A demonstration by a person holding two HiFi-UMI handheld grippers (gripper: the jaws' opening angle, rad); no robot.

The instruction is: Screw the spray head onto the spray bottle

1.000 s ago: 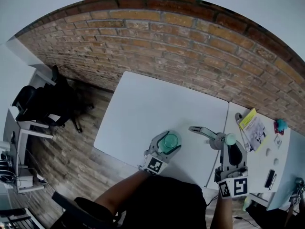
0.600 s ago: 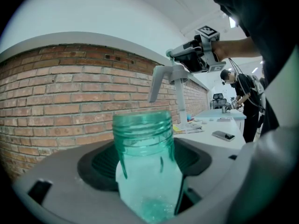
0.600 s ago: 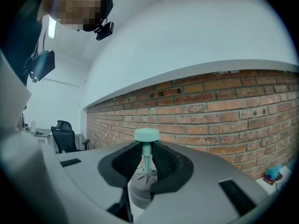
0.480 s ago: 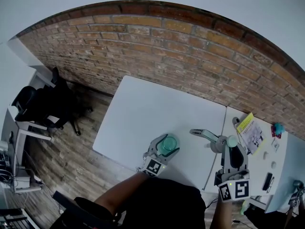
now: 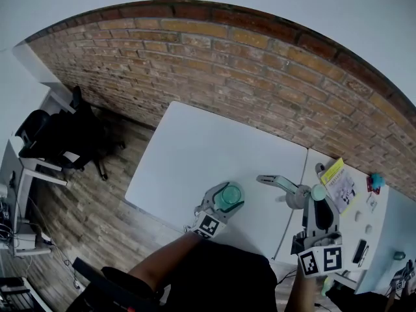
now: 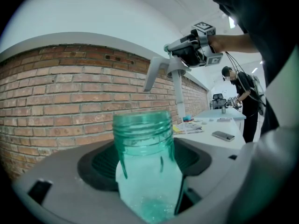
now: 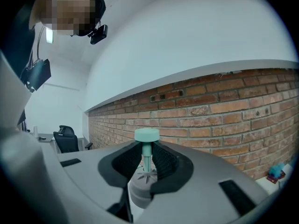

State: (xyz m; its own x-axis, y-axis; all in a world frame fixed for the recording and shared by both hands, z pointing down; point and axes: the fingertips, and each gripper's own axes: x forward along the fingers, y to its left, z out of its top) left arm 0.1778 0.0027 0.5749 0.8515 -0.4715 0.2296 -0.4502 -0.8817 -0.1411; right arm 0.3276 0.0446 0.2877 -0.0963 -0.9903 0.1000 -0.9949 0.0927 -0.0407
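- Two grippers, both busy. The left gripper (image 5: 227, 199) is clamped around the teal spray bottle (image 6: 146, 162), which is upright with its threaded neck uncapped, over the near part of the white table (image 5: 195, 148).
- The right gripper (image 5: 316, 200) has its jaws pinched on the grey spray head (image 5: 296, 192). Trigger end points toward the bottle and the dip tube hangs down. Head and bottle are apart, not joined.
- Further right there's a second table (image 5: 390, 221) with a yellow booklet (image 5: 335, 171).
- Way back: brick wall (image 5: 260, 70), black chair (image 5: 58, 135), wood floor (image 5: 84, 200).
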